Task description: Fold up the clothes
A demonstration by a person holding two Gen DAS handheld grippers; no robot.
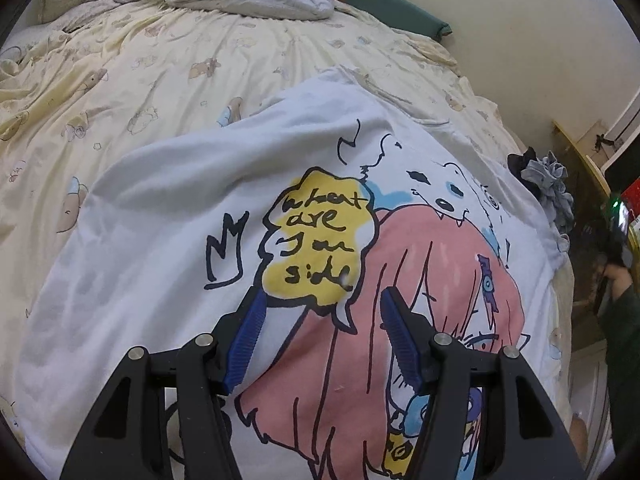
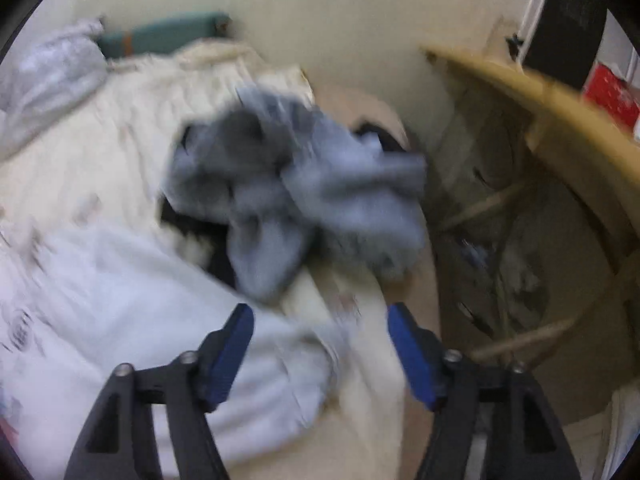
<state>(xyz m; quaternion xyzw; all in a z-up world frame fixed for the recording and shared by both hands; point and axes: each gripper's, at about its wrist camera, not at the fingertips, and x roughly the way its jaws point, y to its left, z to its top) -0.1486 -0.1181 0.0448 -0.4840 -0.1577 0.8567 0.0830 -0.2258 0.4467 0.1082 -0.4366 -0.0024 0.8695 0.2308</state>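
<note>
The white cartoon-print T-shirt point(image 1: 240, 208) lies flat at the yellow bed sheet's point(image 1: 140, 72) near edge, long axis left-right. Both the left gripper point(image 1: 320, 300) and right gripper point(image 2: 320, 316) gape empty. Only the blurred right view shows what is probably a crumpled grey garment point(image 2: 296, 184).

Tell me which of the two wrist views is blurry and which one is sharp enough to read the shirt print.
Right wrist view: heavily motion-blurred, the grey crumpled garment and white T-shirt smeared, only the right gripper fairly crisp. Left wrist view: sharp, the yellow speech bubble on the T-shirt is legible beyond the left gripper; fisheye bending curves the bed sheet.
</note>
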